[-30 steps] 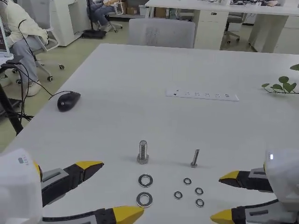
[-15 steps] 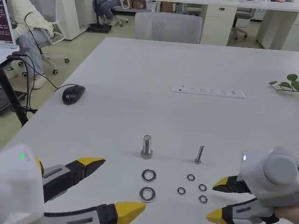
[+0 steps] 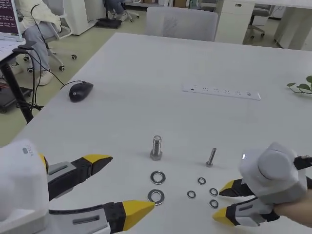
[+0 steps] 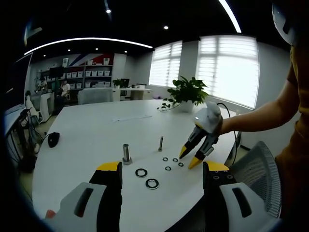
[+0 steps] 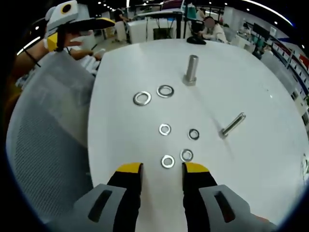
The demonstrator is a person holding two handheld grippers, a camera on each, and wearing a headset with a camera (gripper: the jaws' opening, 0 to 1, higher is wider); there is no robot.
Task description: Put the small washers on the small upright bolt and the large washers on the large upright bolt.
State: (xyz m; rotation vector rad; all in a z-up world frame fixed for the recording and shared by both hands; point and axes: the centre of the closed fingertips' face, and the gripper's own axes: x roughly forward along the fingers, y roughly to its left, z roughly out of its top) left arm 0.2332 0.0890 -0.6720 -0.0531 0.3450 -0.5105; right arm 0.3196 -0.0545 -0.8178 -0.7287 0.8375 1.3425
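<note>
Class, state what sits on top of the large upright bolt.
Nothing: the large bolt is bare. Both large washers lie flat on the table near it. Its underside is hidden.

Counter [image 3: 146, 73]: white, smooth, matt.
Large bolt [image 3: 156, 147], small bolt [image 3: 211, 157]: bare grey metal, dull shine.
Large washers [image 3: 158, 177], small washers [image 3: 202, 181]: bright polished metal.
Left hand-held gripper [image 3: 126, 184]: yellow-tipped grey plastic, matt.
Mouse [image 3: 80, 90]: black plastic, slight gloss.

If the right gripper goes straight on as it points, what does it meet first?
Probably the nearest small washer, flat on the table just ahead of the right gripper, between its open jaws; the gripper's height is unclear.
</note>
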